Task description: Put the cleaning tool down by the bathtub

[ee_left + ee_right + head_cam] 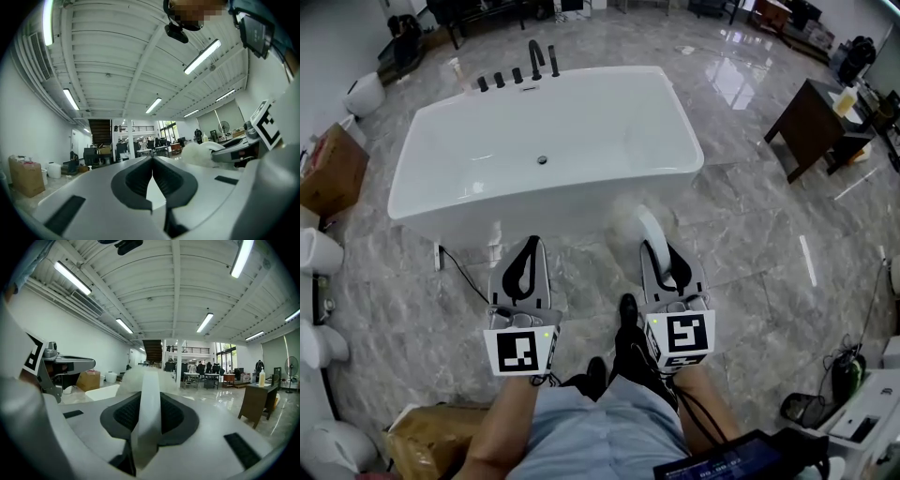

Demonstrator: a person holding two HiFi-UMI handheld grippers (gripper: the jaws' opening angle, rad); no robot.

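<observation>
The white bathtub stands on the marble floor straight ahead of both grippers. My right gripper is shut on the white handle of the cleaning tool. The tool's fluffy white head hangs just before the tub's near wall. In the right gripper view the handle runs up between the dark pads to the fluffy head, with the tub at the left. My left gripper is level beside it, shut with nothing held; its tips meet. The fluffy head shows to its right.
A black faucet sits on the tub's far rim. A cardboard box and white toilets line the left. A dark wooden table stands at the right. A black cable lies by the tub, and my shoes are below.
</observation>
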